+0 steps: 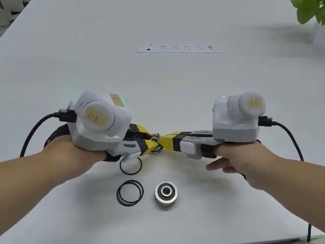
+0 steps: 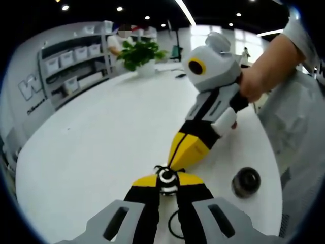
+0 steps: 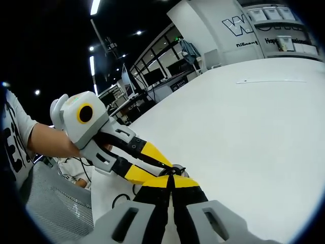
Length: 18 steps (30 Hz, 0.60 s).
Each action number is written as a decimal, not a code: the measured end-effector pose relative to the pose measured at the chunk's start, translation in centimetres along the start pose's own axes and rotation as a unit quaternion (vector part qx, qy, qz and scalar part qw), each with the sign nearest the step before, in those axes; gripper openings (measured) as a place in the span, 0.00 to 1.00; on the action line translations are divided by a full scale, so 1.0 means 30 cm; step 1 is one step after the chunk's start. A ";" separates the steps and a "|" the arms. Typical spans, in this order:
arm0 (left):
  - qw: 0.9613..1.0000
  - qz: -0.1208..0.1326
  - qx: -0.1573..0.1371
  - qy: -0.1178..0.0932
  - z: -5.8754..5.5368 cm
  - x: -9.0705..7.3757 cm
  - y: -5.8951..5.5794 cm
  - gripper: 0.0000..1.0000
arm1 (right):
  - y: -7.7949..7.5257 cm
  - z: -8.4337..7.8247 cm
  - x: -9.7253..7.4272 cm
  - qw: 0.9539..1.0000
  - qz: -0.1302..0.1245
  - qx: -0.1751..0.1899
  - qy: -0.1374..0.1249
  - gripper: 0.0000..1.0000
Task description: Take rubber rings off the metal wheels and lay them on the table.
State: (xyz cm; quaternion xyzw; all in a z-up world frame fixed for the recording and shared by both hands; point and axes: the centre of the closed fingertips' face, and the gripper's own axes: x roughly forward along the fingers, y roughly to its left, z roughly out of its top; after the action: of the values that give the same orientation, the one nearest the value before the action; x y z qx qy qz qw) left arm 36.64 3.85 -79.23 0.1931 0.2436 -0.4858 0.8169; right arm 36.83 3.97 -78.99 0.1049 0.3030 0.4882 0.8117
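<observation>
Left gripper (image 2: 166,184) clamps wheel (image 2: 166,175) | right gripper (image 3: 172,179), jaws together, against it | rings (image 1: 130,193), second wheel (image 1: 166,193) nearby, desk's (image 1: 203,81) front edge

wheel (image 2: 166,178) half hidden between jaws, plant (image 1: 309,9) cut off

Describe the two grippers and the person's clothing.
The left tongs and right tongs match: black jaws tipped yellow, grey-white handles, rounded white housings with yellow labels, a black cable from each. The person wears a white shirt with black print.
</observation>
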 end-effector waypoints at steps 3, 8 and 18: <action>1.000 0.000 0.000 0.000 0.000 0.000 0.000 0.12 | 0.020 0.013 0.001 1.000 0.013 -0.001 -0.006 0.00; 1.000 0.002 0.001 -0.001 0.000 0.000 -0.002 0.12 | 0.008 0.004 0.001 1.000 0.008 -0.004 -0.004 0.00; 1.000 0.001 0.013 0.006 -0.001 0.002 0.002 0.13 | 0.001 0.003 -0.006 1.000 -0.001 -0.008 -0.004 0.00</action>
State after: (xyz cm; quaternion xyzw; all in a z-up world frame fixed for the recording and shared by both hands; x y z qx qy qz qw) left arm 36.72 3.85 -79.29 0.2071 0.2414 -0.4867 0.8136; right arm 36.81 3.85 -78.84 0.1003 0.2961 0.4891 0.8143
